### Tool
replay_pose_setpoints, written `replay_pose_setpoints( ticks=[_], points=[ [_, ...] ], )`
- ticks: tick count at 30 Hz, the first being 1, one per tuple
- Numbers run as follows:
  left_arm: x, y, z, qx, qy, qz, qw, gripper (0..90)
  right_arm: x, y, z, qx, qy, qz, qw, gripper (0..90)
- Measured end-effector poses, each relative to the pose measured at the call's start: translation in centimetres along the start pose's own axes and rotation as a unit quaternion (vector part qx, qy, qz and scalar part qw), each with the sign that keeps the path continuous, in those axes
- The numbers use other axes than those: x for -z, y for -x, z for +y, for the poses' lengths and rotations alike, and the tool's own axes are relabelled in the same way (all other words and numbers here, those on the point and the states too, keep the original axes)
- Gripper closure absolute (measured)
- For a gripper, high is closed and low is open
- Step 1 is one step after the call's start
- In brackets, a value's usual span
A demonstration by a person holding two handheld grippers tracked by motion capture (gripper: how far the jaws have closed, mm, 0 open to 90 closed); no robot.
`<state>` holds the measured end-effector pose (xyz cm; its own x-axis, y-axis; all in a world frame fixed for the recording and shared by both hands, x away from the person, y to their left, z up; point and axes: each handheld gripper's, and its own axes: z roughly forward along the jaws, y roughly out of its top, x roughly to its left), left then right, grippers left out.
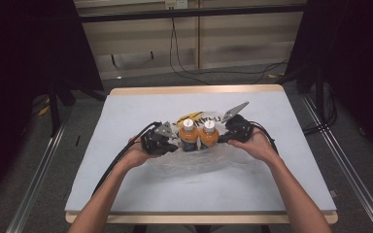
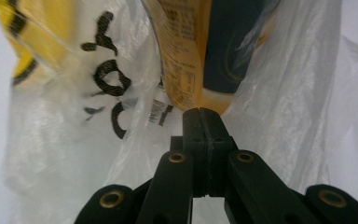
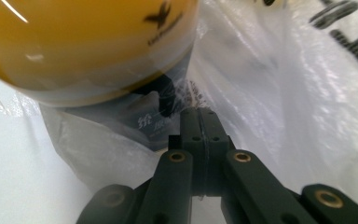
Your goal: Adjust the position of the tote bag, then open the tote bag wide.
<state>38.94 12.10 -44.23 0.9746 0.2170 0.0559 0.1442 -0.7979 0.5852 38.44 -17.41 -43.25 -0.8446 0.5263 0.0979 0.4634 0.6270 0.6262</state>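
Note:
Two orange bottles with white caps stand side by side, the left bottle (image 1: 189,134) and the right bottle (image 1: 209,133), inside a clear plastic bag (image 1: 199,162) printed in yellow and black. My left gripper (image 1: 176,142) is shut on the bag's film at the left of the bottles. In the left gripper view the gripper (image 2: 204,114) pinches the plastic just under a bottle (image 2: 191,56) with an orange and dark blue label. My right gripper (image 1: 220,138) is shut on the film at the right. In the right gripper view the gripper (image 3: 200,114) holds film beneath an orange bottle (image 3: 88,42).
The bag lies in the middle of a pale mat (image 1: 126,184) that covers a wooden table (image 1: 194,90). Black cables (image 1: 184,68) trail on the floor behind the table. Dark curtains (image 1: 24,73) hang at both sides.

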Motion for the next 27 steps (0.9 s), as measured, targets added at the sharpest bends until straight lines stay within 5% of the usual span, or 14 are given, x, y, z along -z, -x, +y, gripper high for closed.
replay_pose_setpoints(
  ticks=[8,14,27],
  points=[
    [-2.3,-0.4,-0.9,0.012,-0.017,-0.017,0.9996,90.0,-1.5,0.6,-0.5,-0.008,-0.026,0.005,0.9996,90.0],
    [-1.8,-0.5,-1.0,-0.009,-0.044,0.009,0.9989,90.0,-2.6,0.6,-0.9,-0.003,-0.058,-0.016,0.9982,90.0],
    [-0.9,-1.6,-2.0,0.002,-0.07,0.04,0.9968,90.0,-2.1,0.8,-1.7,0.019,-0.104,-0.066,0.9922,90.0]
  ],
)
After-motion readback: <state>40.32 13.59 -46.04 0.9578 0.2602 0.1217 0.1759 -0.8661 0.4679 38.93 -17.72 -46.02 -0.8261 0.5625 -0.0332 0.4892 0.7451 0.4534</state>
